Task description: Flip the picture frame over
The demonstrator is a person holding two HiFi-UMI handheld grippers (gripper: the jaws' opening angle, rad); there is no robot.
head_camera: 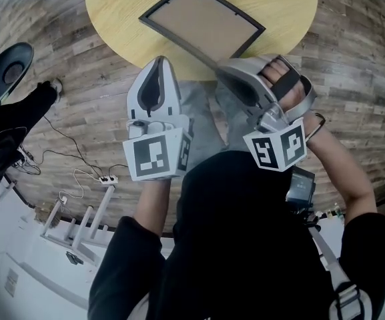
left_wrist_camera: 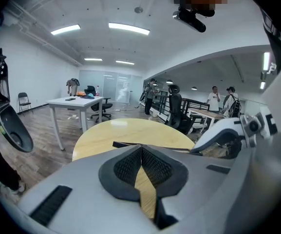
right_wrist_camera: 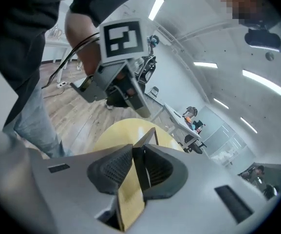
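A dark-rimmed rectangular picture frame (head_camera: 202,20) with a plain brown board face lies over the round yellow wooden table (head_camera: 112,19) at twelve o'clock in the head view. Its long sides run from ten o'clock towards four o'clock, and its near corner reaches the table's front rim. The right gripper (head_camera: 222,70), grey and white with a square-marker cube at its rear, is clenched on that near corner at the frame's five o'clock. In the right gripper view its ribbed black pads (right_wrist_camera: 112,168) pinch the thin dark edge of the frame (right_wrist_camera: 149,136), which stands on edge between them and runs away over the table (right_wrist_camera: 111,133). The person's right hand (head_camera: 289,89) sits under a black strap behind the jaws. The left gripper (head_camera: 157,64) hovers near the table's rim at the frame's seven o'clock, apart from it. In the left gripper view its jaws (left_wrist_camera: 141,147) are pressed together at the tips with nothing between them, and the frame (left_wrist_camera: 125,144) shows beyond as a thin dark strip against the yellow top (left_wrist_camera: 125,128). A grey-brown plank floor (head_camera: 352,59) surrounds the table, with a white power strip (head_camera: 107,179) and cables at eight o'clock.
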